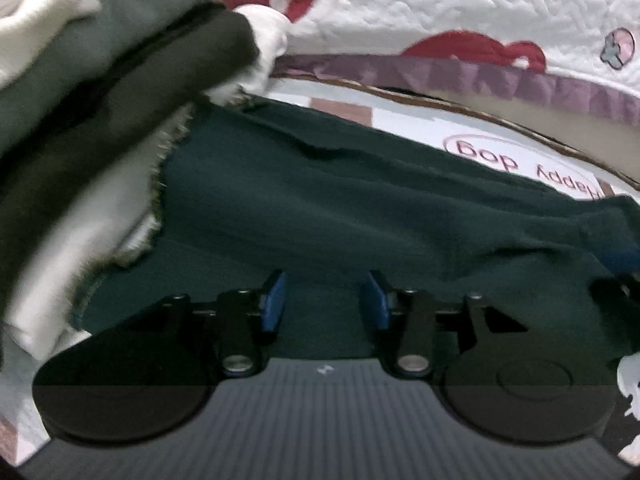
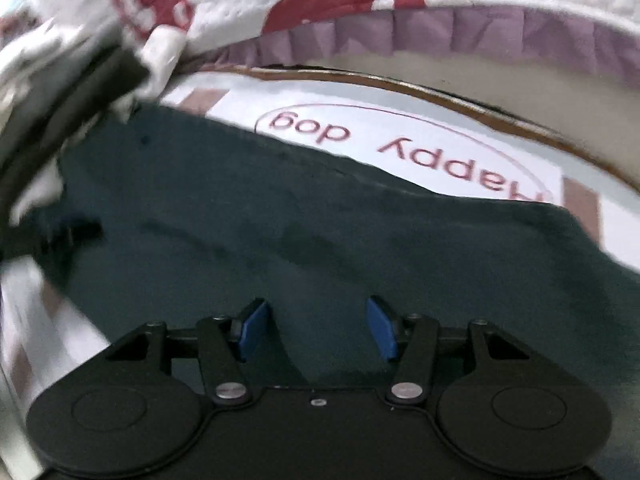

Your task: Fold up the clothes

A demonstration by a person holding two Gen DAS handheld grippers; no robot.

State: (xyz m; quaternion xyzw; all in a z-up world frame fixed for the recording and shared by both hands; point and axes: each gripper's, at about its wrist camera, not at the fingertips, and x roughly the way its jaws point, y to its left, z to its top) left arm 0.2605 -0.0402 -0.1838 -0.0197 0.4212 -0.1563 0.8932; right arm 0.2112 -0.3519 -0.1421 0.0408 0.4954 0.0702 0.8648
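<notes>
A dark green garment (image 1: pixel 360 208) lies spread flat on a printed mat, wrinkled along its far edge. My left gripper (image 1: pixel 325 280) hovers over its near part. The jaws stand apart, and nothing sits between the blue pads (image 1: pixel 274 304). In the right wrist view the same garment (image 2: pixel 320 232) fills the middle. My right gripper (image 2: pixel 317 304) is over it, also open, with only cloth showing behind the gap. A dark blurred shape with a blue patch (image 1: pixel 618 276) shows at the right edge of the left wrist view.
A stack of folded clothes (image 1: pixel 100 100) in white, grey and black rises at the left, close to the garment's edge. The mat (image 2: pixel 420 148) reads "Happy dog". Behind it lies a white quilt (image 1: pixel 440 0) with red shapes and a purple frill.
</notes>
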